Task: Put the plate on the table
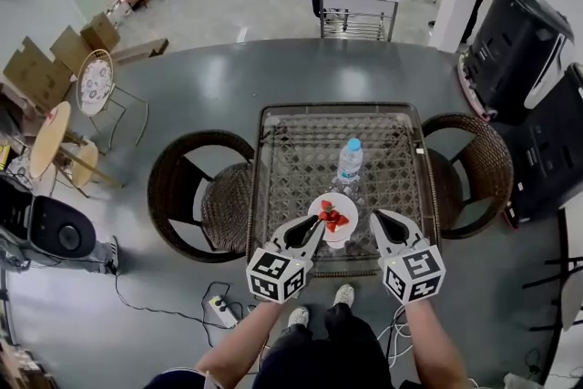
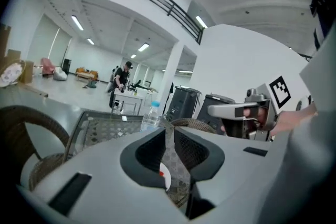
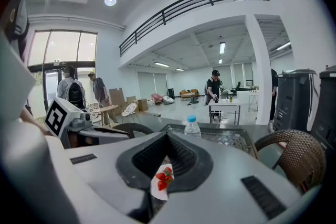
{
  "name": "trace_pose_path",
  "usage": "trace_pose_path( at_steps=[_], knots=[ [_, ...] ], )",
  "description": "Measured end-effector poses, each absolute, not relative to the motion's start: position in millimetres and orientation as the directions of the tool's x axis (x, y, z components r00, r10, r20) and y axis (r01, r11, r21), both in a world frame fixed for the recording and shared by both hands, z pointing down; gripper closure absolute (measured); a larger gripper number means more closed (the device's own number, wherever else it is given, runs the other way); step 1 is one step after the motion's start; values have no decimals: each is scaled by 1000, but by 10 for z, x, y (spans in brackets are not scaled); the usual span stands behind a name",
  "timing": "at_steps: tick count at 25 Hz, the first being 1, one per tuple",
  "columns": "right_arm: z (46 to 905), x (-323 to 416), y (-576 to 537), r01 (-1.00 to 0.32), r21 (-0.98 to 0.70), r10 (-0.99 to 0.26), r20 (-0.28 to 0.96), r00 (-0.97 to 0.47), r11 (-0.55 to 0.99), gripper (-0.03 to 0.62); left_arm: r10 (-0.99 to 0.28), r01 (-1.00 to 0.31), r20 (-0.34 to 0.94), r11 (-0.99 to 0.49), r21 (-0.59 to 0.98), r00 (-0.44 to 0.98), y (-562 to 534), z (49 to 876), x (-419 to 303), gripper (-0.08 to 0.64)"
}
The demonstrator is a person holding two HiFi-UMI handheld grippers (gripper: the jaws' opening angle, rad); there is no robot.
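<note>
A small white plate (image 1: 338, 201) with red strawberries (image 1: 332, 219) is at the near edge of the glass-topped wicker table (image 1: 296, 150). I cannot tell whether it rests on the glass or hangs just above it. My left gripper (image 1: 317, 229) is at the plate's left rim with its jaws shut together. In the left gripper view the plate (image 2: 164, 180) shows low behind the closed jaws of the left gripper (image 2: 168, 128). My right gripper (image 1: 376, 219) is just right of the plate, shut and empty. The right gripper view shows the plate (image 3: 159, 189) beneath the right gripper (image 3: 167, 138).
A clear water bottle (image 1: 350, 159) with a blue cap stands on the table beyond the plate. Wicker chairs flank the table at left (image 1: 196, 196) and right (image 1: 474, 164). A power strip (image 1: 219, 312) lies on the floor near my feet. People stand far back in the room.
</note>
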State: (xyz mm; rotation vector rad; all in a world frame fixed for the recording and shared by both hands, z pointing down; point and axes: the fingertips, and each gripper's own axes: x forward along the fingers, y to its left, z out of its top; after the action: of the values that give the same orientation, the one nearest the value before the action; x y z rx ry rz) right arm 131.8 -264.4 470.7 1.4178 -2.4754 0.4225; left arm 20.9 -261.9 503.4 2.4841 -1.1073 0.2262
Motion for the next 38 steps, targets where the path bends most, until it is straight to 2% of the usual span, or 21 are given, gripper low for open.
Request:
trace_pose_path(
  at_steps=[5, 16, 38],
  knots=[
    [4487, 1205, -2599, -855, -116, -802, 302, -515, 505, 588, -647, -694, 254, -691, 203, 719, -2437, 4624, 334, 551],
    [4001, 966, -2494, -834, -145, -815, 178, -551, 532, 588, -621, -644, 176, -752, 141, 764, -2335, 4051, 363, 551],
    [3873, 1017, -2443, -857, -155, -845, 151, -513, 492, 588, -576, -601, 177, -778, 180, 798, -2352, 4038, 352, 552]
  ],
)
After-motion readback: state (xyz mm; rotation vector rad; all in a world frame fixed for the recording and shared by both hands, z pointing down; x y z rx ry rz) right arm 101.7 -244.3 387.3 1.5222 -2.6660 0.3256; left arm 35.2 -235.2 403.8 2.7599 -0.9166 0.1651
